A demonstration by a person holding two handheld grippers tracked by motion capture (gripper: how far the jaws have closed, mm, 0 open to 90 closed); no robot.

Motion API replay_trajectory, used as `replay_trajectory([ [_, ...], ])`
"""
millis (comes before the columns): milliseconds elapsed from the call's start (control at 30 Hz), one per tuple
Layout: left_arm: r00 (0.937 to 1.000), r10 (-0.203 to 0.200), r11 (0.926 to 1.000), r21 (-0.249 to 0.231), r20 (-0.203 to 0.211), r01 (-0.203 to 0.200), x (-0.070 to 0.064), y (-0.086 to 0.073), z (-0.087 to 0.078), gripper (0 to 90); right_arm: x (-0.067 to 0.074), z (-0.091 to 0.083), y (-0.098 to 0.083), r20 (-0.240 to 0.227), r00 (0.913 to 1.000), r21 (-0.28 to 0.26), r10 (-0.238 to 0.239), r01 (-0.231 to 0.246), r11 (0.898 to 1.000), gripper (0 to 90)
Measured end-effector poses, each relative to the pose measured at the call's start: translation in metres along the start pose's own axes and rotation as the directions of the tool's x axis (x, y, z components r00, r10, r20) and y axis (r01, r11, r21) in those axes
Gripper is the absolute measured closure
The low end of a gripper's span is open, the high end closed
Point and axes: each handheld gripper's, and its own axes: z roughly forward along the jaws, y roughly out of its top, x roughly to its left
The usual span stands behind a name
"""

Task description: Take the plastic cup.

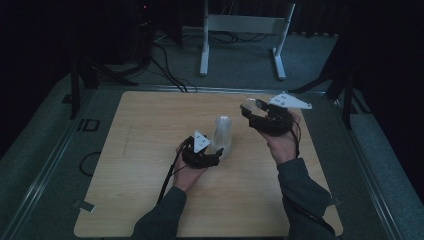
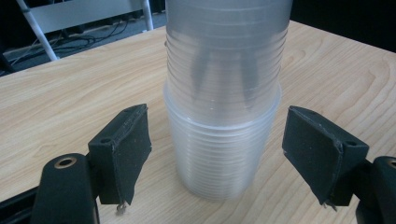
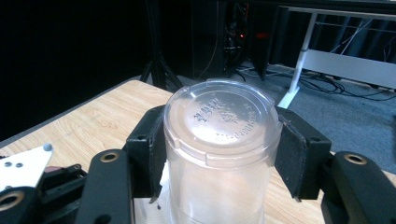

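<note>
A stack of clear plastic cups (image 1: 223,136) stood upside down near the middle of the wooden table (image 1: 135,165), its long axis vertical, the closed bottoms pointing up and the open rims resting on the tabletop. In the left gripper view the stack (image 2: 223,102) showed as many nested cups, the ribbed walls widening slightly toward the table. The left gripper (image 1: 216,153) lay low beside the foot of the stack, held by the left hand (image 1: 187,172), and pointed across the table toward the cups. Its two padded jaws stood spread, one on either side of the stack, with a visible gap between each pad and the plastic; nothing was pinched. The right gripper (image 1: 250,107) was held up over the far right part of the table by the right hand (image 1: 282,142), well apart from the stack. Its jaws were pressed against a single clear cup (image 3: 219,154), one pad on each side of the wall just under the closed bottom. In the right gripper view that cup ran along the line of the jaws, its closed bottom (image 3: 222,121) farthest from the hand and tilted up toward the camera, with raised lettering on it too small to read. In the high view the cup (image 1: 248,104) showed as a pale shape at the gripper's tip. A white frame (image 1: 245,35) stood on the floor past the table's far edge.
</note>
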Motion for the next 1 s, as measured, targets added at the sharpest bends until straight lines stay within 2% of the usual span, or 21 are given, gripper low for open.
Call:
replay_trajectory([
  [633, 0.9998, -0.006, 0.9997, -0.023, 0.021, 0.007, -0.002, -0.004, -0.013, 23.0, -0.019, -0.013, -0.028, 0.046, 0.9985, 0.045, 0.028, -0.030, 0.999, 40.9],
  [1000, 0.9998, 0.005, 0.9996, -0.029, 0.021, -0.004, -0.003, -0.006, -0.018, 23.0, -0.026, -0.015, -0.044, 0.063, 0.9972, 0.071, 0.041, -0.045, 0.996, 40.9],
])
